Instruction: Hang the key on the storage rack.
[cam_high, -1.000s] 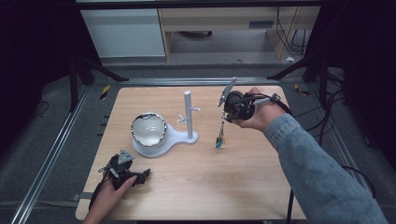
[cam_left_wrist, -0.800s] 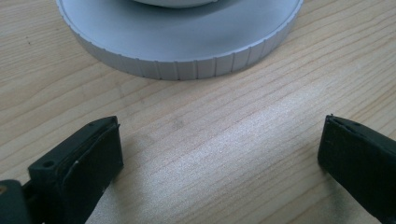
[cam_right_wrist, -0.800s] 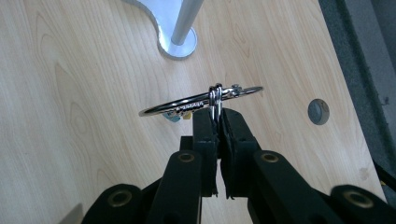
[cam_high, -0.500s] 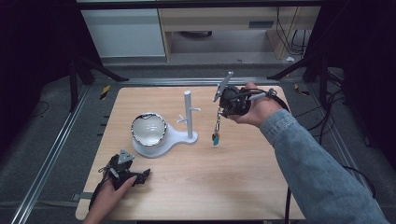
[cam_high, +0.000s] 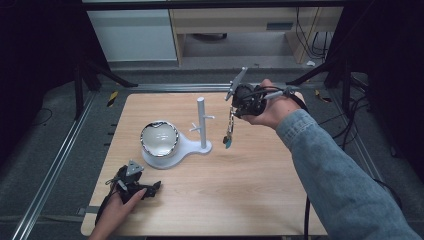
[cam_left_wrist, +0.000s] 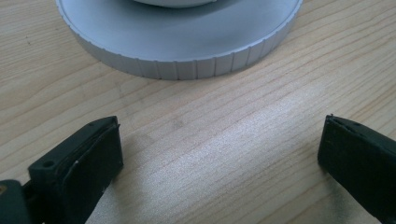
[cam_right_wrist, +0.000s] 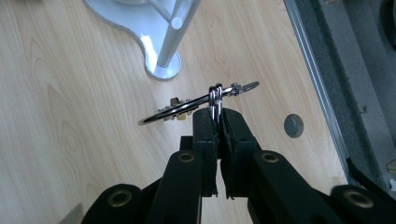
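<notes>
Your left gripper (cam_high: 131, 184) sits at the near left of the table (cam_high: 260, 195), jaws wide with nothing between them. Past it is the stand (cam_high: 172, 145) with its bowl (cam_high: 159, 138). Farther right, your right gripper (cam_high: 234, 106) is clamped on the keyring (cam_right_wrist: 215, 96), dangling beside the post (cam_high: 202, 122).

The right gripper (cam_right_wrist: 218, 122) is black, its two jaws faced with flat dark pads, and brass-coloured rivets sit in the linkage arms behind them. A grey three-cornered plate stands on its body, and a black cable trails back from it over a light blue denim sleeve (cam_high: 332, 170). The left gripper (cam_high: 134, 181) is black too, carrying the same grey three-cornered plate; its jaws end in blocky black pads with small screw holes.
</notes>
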